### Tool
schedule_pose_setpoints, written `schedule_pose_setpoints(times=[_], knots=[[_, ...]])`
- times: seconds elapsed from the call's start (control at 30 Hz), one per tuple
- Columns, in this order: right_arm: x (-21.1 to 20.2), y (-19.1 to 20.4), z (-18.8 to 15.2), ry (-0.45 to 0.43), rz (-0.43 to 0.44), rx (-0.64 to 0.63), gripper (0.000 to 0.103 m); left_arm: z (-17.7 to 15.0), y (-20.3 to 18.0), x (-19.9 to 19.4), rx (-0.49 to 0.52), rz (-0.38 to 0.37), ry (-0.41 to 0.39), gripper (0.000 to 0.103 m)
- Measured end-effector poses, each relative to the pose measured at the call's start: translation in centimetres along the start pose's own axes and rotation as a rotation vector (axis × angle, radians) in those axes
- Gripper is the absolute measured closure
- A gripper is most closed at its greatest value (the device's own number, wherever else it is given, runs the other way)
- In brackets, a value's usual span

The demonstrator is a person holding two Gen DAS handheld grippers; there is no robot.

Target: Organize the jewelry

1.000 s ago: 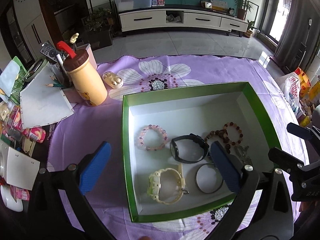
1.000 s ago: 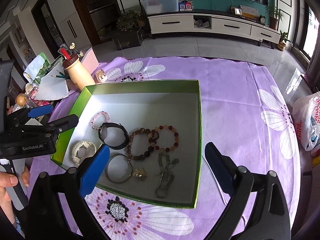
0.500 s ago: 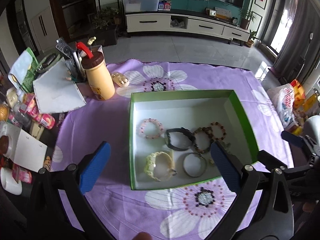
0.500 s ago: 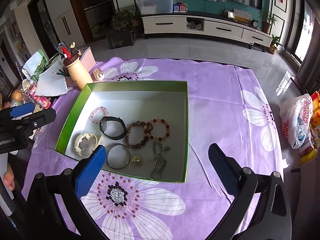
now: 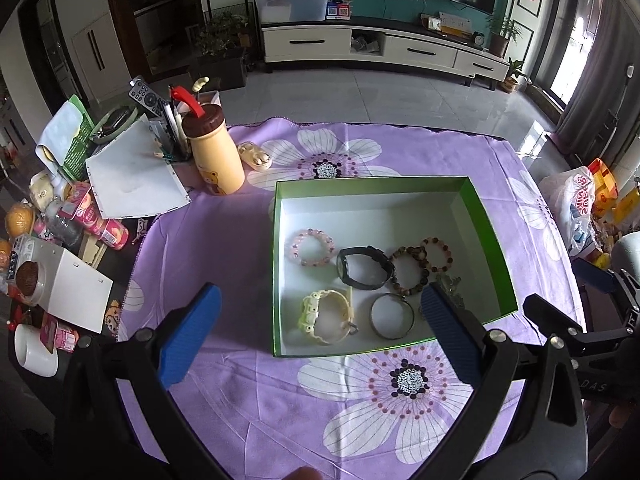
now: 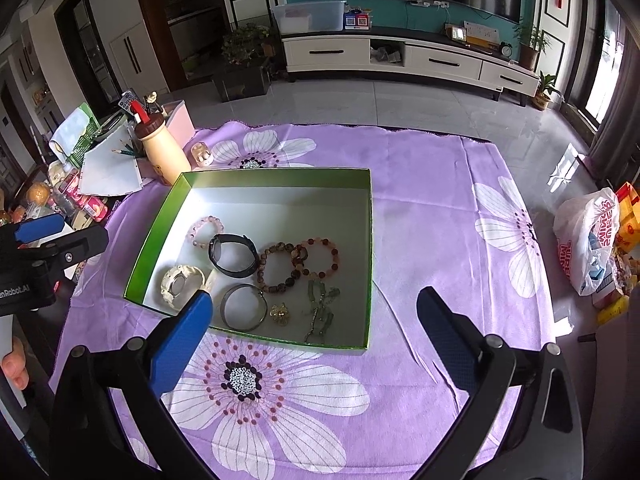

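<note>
A green box point(image 5: 376, 182) point(image 6: 276, 173) with a white floor sits on the purple flowered cloth. Inside lie a pink bead bracelet point(image 5: 312, 247) point(image 6: 205, 231), a black watch point(image 5: 364, 267) point(image 6: 234, 255), a cream watch point(image 5: 326, 316) point(image 6: 180, 283), a metal bangle point(image 5: 391, 316) point(image 6: 243, 306), brown and red bead bracelets point(image 5: 438, 254) point(image 6: 316, 258), a gold trinket point(image 6: 280, 313) and a green chain point(image 6: 320, 310). My left gripper point(image 5: 316, 326) hangs open, high above the box's near edge. My right gripper point(image 6: 316, 328) is open too, above the near right corner. Both hold nothing.
A yellow bottle with a brown cap point(image 5: 214, 154) point(image 6: 160, 148), an earbud case point(image 5: 256, 156), papers point(image 5: 132, 182), a pen holder and snack packs crowd the table's left side. A white mug point(image 5: 34, 350) stands near left. A plastic bag point(image 6: 588, 236) lies on the floor at right.
Both grippers have pulled up and back from the box, so it looks smaller and more of the cloth shows. The jewelry has not moved.
</note>
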State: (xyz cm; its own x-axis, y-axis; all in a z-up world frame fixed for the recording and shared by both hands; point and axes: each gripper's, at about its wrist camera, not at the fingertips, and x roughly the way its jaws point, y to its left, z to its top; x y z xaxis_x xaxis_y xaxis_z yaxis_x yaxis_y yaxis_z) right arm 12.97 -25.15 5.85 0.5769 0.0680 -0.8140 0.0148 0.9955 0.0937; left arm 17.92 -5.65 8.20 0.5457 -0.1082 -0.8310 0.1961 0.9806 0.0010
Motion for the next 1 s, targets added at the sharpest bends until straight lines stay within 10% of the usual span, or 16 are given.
schedule_pose_setpoints(times=[1.0], knots=[[2.6, -0.7, 0.6, 0.033, -0.004, 0.02, 0.001, 0.4, -0.4, 2.4, 0.026, 0.06, 0.036, 0.002]])
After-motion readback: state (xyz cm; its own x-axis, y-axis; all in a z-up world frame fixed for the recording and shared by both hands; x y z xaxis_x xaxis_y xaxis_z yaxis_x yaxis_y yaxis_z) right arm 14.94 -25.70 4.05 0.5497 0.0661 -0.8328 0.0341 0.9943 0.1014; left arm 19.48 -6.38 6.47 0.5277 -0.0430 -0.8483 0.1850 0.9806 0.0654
